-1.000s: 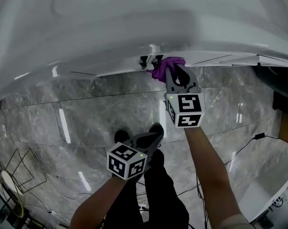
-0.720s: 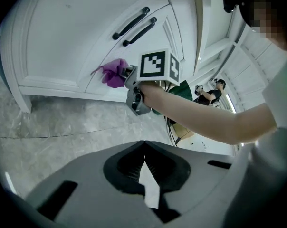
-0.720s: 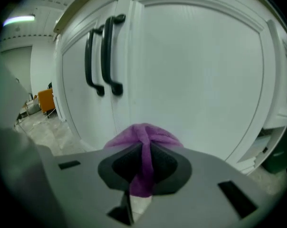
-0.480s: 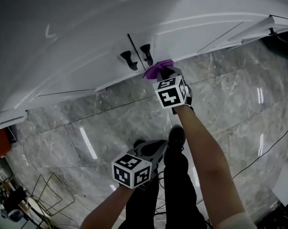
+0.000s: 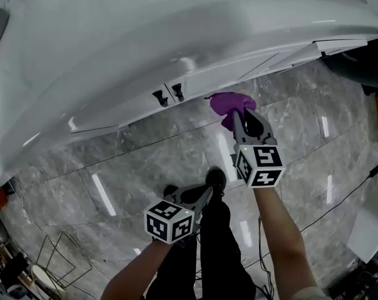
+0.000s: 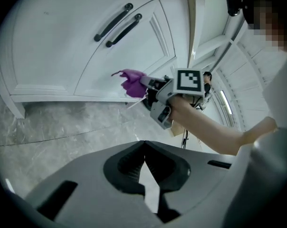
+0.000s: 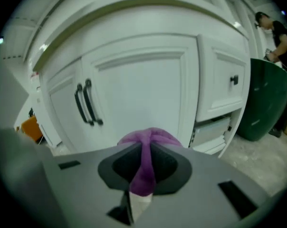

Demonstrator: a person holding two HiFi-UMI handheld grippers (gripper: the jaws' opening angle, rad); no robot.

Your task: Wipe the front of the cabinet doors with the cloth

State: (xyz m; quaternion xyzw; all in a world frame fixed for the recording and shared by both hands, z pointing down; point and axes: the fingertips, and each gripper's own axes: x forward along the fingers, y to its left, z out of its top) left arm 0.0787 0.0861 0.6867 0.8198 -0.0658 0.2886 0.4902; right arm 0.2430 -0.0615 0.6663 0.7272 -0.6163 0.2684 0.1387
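The white cabinet doors (image 7: pixel 138 94) carry two black vertical handles (image 7: pixel 86 103) where they meet. My right gripper (image 7: pixel 142 151) is shut on a purple cloth (image 7: pixel 150 139), which bunches out past the jaws in front of the right-hand door. In the head view the cloth (image 5: pixel 229 103) is to the right of the handles (image 5: pixel 167 94), ahead of the right gripper (image 5: pixel 239 114). The left gripper view shows the cloth (image 6: pixel 131 82) low on that door (image 6: pixel 62 42); whether it touches is unclear. My left gripper (image 5: pixel 204 192) hangs back over the floor, shut and empty (image 6: pixel 144 148).
Right of the doors is a drawer front with a black knob (image 7: pixel 234 80), then a dark green bin (image 7: pixel 269 103) with a person (image 7: pixel 276 37) behind it. An orange object (image 7: pixel 32 127) sits at the far left. Cables (image 5: pixel 339 192) and a wire rack (image 5: pixel 57 261) lie on the marble floor.
My right gripper has carried the cloth from beside the handles rightward across the right-hand door. The left gripper has stayed low and shut.
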